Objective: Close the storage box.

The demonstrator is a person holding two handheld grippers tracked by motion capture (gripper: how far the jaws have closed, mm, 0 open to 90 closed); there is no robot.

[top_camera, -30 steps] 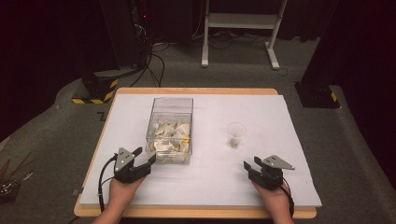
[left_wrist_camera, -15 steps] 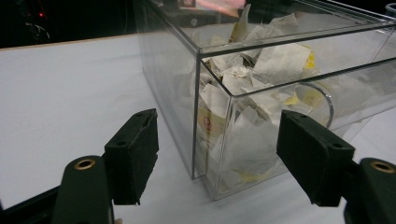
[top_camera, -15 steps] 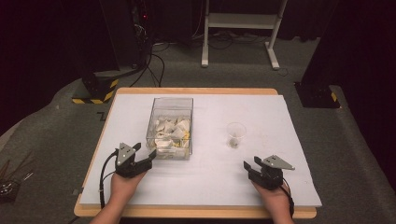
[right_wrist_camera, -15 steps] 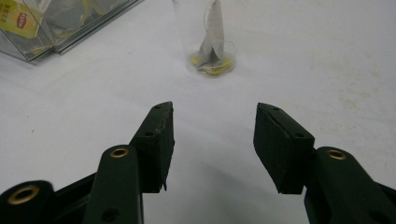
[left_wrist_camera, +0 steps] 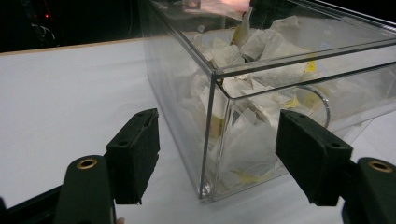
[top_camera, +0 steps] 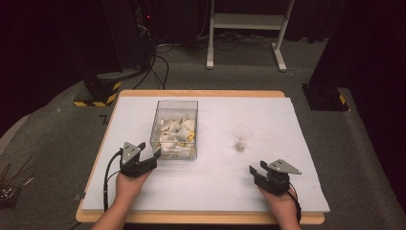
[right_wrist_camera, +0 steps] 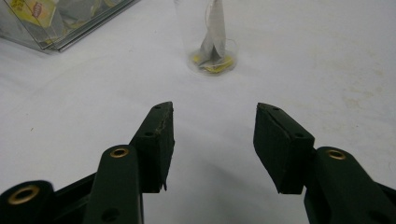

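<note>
A clear plastic box [top_camera: 174, 128] full of tea bags [top_camera: 176, 130] stands on the white table cover, left of centre. My left gripper [top_camera: 148, 153] is open right at the box's near left corner [left_wrist_camera: 208, 140], jaws on either side of that corner, nothing held. A small clear cup [top_camera: 242, 138] holding one tea bag [right_wrist_camera: 213, 37] stands to the right of the box. My right gripper [top_camera: 254, 170] rests open near the front edge, pointing at the cup [right_wrist_camera: 210, 32] from some distance, empty.
The white cover [top_camera: 287, 124] lies on a wooden table [top_camera: 201, 93] with grey floor around it. A black-and-yellow base [top_camera: 98, 91] and a white stand's legs [top_camera: 244, 28] are beyond the far edge. Open cover lies between the box and my right gripper.
My left gripper has shifted slightly forward and right, closer to the box's near corner. The right gripper, box and cup have stayed in place.
</note>
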